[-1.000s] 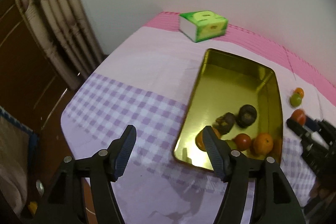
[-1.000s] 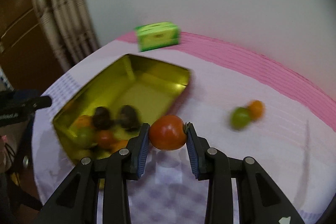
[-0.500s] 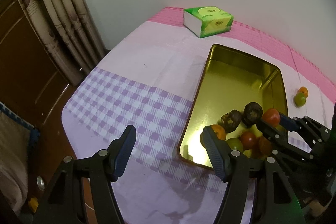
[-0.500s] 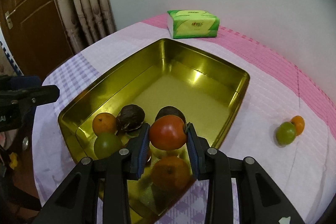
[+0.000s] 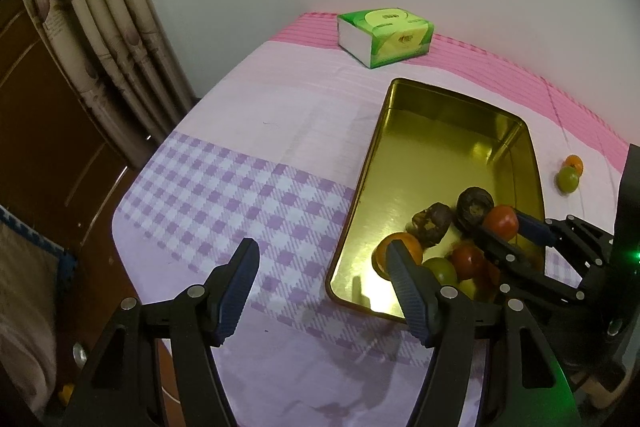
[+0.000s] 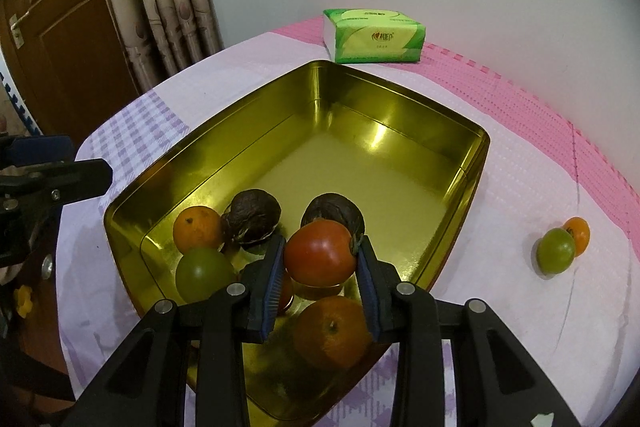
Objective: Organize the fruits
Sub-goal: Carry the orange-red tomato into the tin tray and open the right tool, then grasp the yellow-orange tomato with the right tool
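My right gripper is shut on a red tomato and holds it over the near end of a gold metal tray; the tomato also shows in the left wrist view. Inside the tray lie two dark wrinkled fruits, oranges, a green fruit and another red one. A green fruit and a small orange sit together on the cloth right of the tray. My left gripper is open and empty above the checked cloth, left of the tray.
A green tissue pack lies behind the tray near the wall. The table's left edge drops toward curtains and a wooden door.
My right gripper carried the tomato from beside the tray to over its near end. The left gripper stayed open and shifted only slightly.
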### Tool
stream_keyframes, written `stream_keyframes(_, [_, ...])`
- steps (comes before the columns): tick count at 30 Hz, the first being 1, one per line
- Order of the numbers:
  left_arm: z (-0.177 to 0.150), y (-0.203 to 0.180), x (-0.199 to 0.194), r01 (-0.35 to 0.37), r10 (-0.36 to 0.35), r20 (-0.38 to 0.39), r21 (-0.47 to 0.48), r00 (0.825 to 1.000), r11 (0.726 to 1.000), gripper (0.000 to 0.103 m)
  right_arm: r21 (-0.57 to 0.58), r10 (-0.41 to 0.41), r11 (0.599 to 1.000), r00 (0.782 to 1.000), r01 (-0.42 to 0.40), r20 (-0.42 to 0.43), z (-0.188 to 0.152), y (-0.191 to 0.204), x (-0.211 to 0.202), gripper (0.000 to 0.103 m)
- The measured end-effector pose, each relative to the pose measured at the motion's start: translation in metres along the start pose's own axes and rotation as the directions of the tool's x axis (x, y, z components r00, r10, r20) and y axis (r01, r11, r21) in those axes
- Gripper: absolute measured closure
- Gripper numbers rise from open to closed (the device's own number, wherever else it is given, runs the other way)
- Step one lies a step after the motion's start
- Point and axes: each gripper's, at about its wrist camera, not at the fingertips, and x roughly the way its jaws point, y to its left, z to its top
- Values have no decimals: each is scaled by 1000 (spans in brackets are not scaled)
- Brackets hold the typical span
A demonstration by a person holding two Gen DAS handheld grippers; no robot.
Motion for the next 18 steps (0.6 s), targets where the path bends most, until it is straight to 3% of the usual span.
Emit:
stream_keyframes(13, [-2,0,3,29,-29,-12,-1,999,1000,36,10,1,1000,999,-2,46,5,-1,-16,62])
stream_keyframes(18, [-2,-3,3,30,-30,-6,7,1000,1000,36,61,-34,998,995,28,93,2,-28,-38,62])
